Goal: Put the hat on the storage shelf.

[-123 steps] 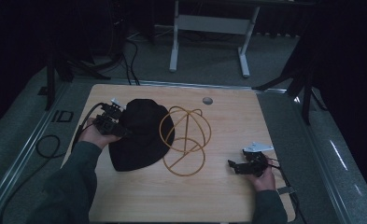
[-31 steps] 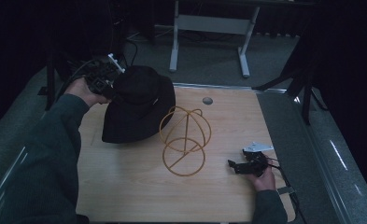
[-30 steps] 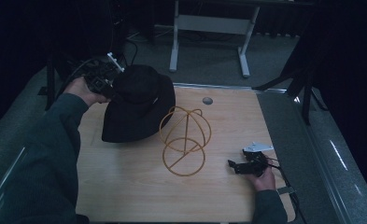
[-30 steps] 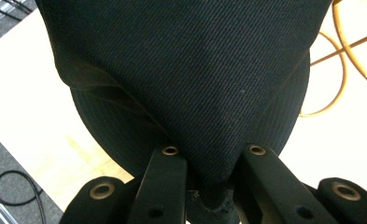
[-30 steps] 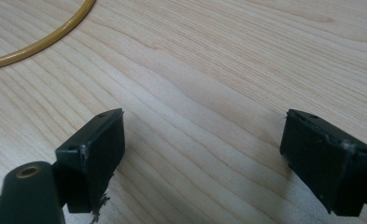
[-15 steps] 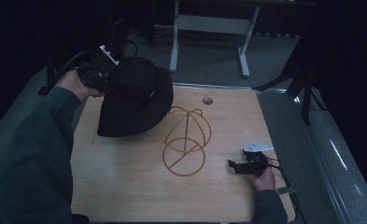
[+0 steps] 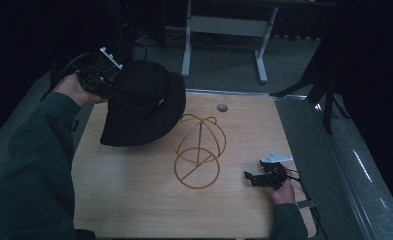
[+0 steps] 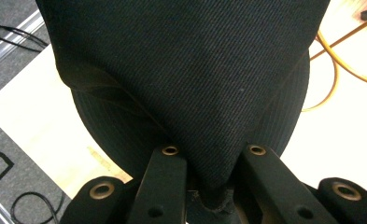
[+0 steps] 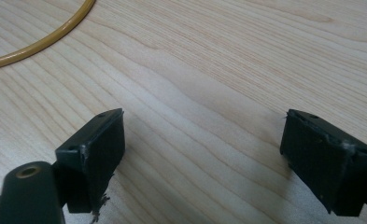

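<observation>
Two tools at work: hat lifted, wire stand waiting.
The left tool (image 7: pixel 100 75) is clamped on the brim of the black hat (image 7: pixel 144 105), hanging just right of it; carry the crown squarely over the wire stand (image 7: pixel 198 150) before lowering. The right tool (image 7: pixel 262 177), jaws apart, rests on the worktop (image 7: pixel 134 200).
</observation>
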`<control>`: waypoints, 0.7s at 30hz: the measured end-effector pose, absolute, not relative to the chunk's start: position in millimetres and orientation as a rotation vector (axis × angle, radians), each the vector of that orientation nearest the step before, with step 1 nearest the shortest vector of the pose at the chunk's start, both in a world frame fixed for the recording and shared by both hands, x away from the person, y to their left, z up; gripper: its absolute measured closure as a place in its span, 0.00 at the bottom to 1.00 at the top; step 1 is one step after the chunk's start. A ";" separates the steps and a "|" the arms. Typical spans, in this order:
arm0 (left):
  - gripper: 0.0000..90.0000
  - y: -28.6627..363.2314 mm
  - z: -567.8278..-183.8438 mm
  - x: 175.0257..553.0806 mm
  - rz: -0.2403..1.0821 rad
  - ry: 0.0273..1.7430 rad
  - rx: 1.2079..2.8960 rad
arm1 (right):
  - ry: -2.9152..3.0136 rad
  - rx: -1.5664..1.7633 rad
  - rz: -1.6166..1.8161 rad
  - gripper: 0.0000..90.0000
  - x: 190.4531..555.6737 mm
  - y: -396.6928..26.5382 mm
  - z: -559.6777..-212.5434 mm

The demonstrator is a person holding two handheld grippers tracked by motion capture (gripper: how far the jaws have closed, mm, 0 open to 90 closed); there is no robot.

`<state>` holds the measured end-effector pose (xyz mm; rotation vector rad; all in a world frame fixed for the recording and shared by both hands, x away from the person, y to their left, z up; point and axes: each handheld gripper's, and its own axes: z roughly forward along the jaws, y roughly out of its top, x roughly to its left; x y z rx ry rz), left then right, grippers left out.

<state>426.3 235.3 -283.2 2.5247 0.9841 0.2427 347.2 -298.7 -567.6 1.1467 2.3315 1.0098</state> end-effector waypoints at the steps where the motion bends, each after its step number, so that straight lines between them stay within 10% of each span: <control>1: 0.95 235.7 -282.6 425.8 0.243 0.978 2.525 | 2.331 1.147 1.010 0.15 347.2 -298.7 -567.6; 21: 0.95 249.1 -269.6 417.7 0.241 0.900 2.496 | 2.331 1.147 1.010 0.15 347.2 -298.7 -567.6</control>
